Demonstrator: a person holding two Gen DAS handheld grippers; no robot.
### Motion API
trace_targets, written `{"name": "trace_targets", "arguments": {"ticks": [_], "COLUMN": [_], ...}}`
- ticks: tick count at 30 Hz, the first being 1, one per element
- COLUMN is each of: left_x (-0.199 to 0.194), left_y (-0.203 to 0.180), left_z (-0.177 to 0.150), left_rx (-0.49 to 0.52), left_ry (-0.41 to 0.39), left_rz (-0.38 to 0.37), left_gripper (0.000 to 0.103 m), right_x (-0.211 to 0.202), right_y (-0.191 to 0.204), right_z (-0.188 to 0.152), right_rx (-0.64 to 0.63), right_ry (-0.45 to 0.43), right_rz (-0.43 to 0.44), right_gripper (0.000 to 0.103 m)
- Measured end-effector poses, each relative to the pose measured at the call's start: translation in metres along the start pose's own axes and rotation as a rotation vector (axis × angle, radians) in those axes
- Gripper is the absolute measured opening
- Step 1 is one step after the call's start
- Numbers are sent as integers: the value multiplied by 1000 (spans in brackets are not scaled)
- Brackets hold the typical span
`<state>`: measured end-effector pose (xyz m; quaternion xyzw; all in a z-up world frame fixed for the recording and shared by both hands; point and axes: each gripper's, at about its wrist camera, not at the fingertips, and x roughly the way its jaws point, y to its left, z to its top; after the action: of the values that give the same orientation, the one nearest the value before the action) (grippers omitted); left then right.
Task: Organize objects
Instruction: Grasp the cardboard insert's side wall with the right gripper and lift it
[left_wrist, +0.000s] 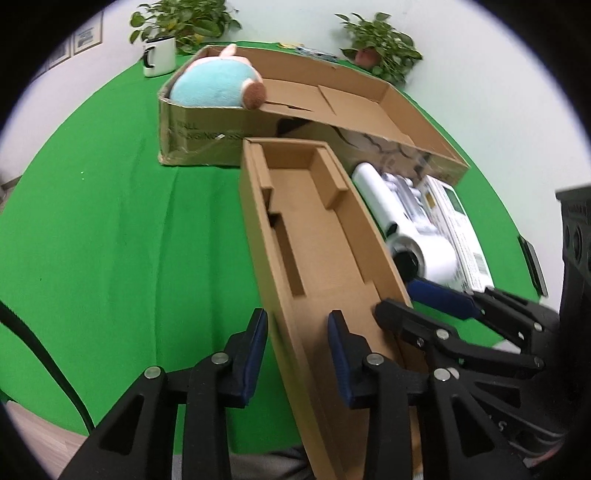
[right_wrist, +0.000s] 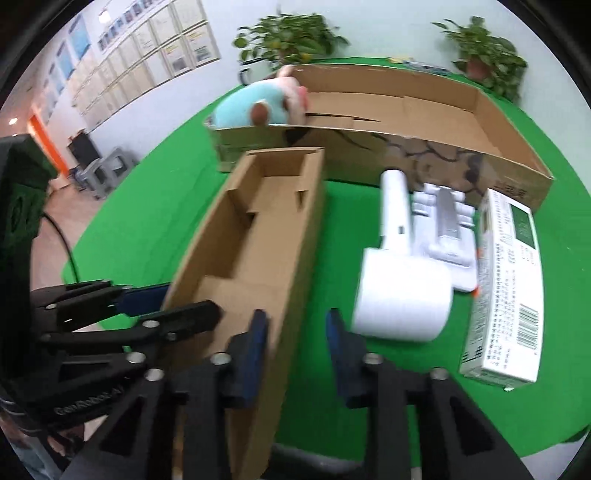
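Observation:
A long narrow cardboard insert tray (left_wrist: 317, 236) lies on the green table, its far end against a big open cardboard box (left_wrist: 351, 107). My left gripper (left_wrist: 297, 350) is open and straddles the tray's left wall at the near end. My right gripper (right_wrist: 295, 347) is open and straddles the tray's right wall (right_wrist: 295, 258); it also shows in the left wrist view (left_wrist: 424, 299). A white handheld vacuum (right_wrist: 399, 280) lies right of the tray. A blue plush toy (left_wrist: 218, 85) sits in the big box's left end.
A white printed carton (right_wrist: 506, 295) lies at the right beside a white moulded tray (right_wrist: 443, 225). A white mug (left_wrist: 159, 55) and two potted plants (left_wrist: 380, 44) stand at the table's far edge. A black cable (left_wrist: 44, 354) hangs at the left.

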<state>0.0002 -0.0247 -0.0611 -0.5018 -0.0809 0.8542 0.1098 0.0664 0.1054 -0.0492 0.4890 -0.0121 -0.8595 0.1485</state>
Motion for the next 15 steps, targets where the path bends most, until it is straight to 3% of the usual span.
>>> {"name": "trace_targets", "arguments": {"ticks": [6, 11, 15], "left_x": [10, 8, 6], "left_y": [10, 2, 4], "left_z": [8, 6, 7], "left_rx": [-55, -8, -16], "left_ry": [-22, -26, -19], "left_rz": [-24, -3, 7], "left_gripper": [33, 27, 19], "right_x": [8, 8, 8], "right_y": [-1, 7, 9], "right_z": [8, 9, 10], "right_rx": [5, -24, -21], "right_ry": [-15, -22, -16], "right_rz": [-3, 16, 24], "right_gripper": [35, 14, 12]}}
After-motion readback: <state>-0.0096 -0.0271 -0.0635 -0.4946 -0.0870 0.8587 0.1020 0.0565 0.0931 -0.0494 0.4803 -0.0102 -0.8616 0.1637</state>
